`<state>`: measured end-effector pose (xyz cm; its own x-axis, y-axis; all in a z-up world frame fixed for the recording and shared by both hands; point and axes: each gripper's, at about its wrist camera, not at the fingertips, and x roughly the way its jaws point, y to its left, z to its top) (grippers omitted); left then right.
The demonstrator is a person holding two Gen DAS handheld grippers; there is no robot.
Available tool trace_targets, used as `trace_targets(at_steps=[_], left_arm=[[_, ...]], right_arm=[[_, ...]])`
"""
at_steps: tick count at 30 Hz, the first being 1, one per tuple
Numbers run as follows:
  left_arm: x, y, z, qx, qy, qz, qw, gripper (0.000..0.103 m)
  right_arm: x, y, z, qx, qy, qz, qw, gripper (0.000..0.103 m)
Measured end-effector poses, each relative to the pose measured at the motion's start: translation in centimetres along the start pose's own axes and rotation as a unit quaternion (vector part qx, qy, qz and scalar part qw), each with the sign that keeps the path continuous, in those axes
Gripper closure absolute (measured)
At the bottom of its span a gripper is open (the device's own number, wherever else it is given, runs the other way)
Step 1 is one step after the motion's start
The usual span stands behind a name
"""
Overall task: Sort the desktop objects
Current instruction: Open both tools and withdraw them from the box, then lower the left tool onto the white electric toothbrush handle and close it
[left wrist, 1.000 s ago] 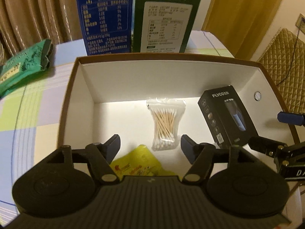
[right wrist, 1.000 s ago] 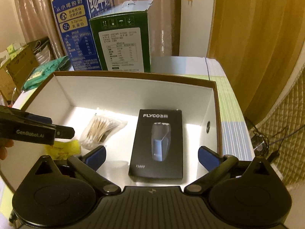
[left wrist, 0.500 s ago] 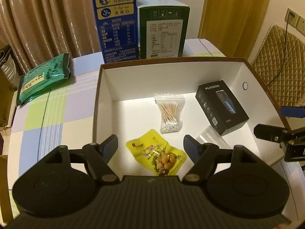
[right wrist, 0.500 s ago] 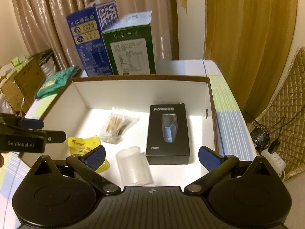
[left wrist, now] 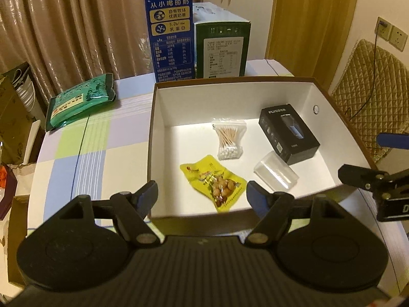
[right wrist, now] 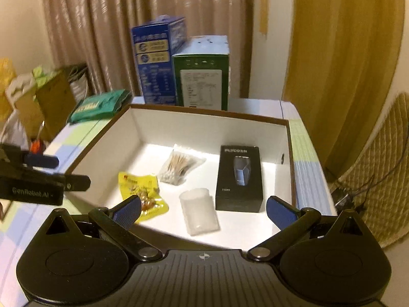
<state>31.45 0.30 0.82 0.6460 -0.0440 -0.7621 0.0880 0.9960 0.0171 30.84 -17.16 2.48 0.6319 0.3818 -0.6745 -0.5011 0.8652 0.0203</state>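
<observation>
A brown-rimmed white box (left wrist: 153,117) (right wrist: 209,113) holds a black FLYCO carton (left wrist: 288,133) (right wrist: 239,176), a bag of cotton swabs (left wrist: 228,138) (right wrist: 179,166), a yellow snack packet (left wrist: 213,183) (right wrist: 139,186) and a clear plastic pack (left wrist: 276,174) (right wrist: 199,209). My left gripper (left wrist: 202,197) is open and empty above the box's near edge. My right gripper (right wrist: 203,208) is open and empty at the box's near right side; it also shows in the left wrist view (left wrist: 378,176).
A blue milk carton (left wrist: 170,38) (right wrist: 156,61) and a green carton (left wrist: 221,48) (right wrist: 200,76) stand behind the box. A green packet (left wrist: 81,99) (right wrist: 102,105) lies on the checked tablecloth at back left. A quilted chair (left wrist: 368,76) stands to the right.
Both grippers have pulled back and up from inside the box. The yellow packet and clear pack have come fully into view. Both grippers stay open.
</observation>
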Motion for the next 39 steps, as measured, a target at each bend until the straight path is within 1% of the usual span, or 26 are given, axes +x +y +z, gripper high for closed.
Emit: trace_targets(at_steps=[2, 4, 5, 15, 20, 24, 28, 32, 39], left_arm=[[-0.9, 0.0, -0.5, -0.001, -0.004, 0.000, 1.0000, 0.029], [-1.8, -0.1, -0.9, 0.000, -0.008, 0.002, 1.0000, 0.024], [-2.2, -0.1, -1.1, 0.001, -0.009, 0.003, 1.0000, 0.024], [-5.4, -0.3, -3.1, -0.001, -0.015, 0.008, 0.9998, 0.023], [-6.0, -0.3, -4.2, 0.000, -0.010, 0.016, 0.9998, 0.022], [-6.4, -0.2, -5.2, -0.005, -0.005, 0.019, 0.9998, 0.022], [-6.8, 0.1, -5.9, -0.013, -0.001, 0.018, 0.9997, 0.022], [-7.0, 0.8, -7.3, -0.018, 0.010, 0.019, 0.9996, 0.022], [-6.8, 2.2, -10.9, -0.032, 0.048, 0.018, 0.9981, 0.022]], right_arm=[[-0.5, 0.3, -0.4, 0.000, 0.001, 0.007, 1.000, 0.002], [-1.0, 0.6, -0.7, 0.003, 0.005, 0.020, 1.000, 0.002], [-1.3, 0.7, -0.9, 0.003, 0.005, 0.022, 1.000, 0.002], [-3.4, 2.2, -1.9, 0.000, 0.013, 0.036, 0.999, 0.002], [-3.7, 2.4, -2.5, 0.007, 0.020, 0.042, 0.999, 0.002], [-3.9, 2.6, -3.1, 0.008, 0.025, 0.041, 0.999, 0.002], [-4.2, 2.8, -3.8, 0.004, 0.026, 0.048, 0.998, 0.002], [-4.1, 2.8, -4.7, 0.000, 0.036, 0.061, 0.998, 0.002], [-3.7, 2.5, -6.8, 0.010, 0.060, 0.072, 0.996, 0.002]])
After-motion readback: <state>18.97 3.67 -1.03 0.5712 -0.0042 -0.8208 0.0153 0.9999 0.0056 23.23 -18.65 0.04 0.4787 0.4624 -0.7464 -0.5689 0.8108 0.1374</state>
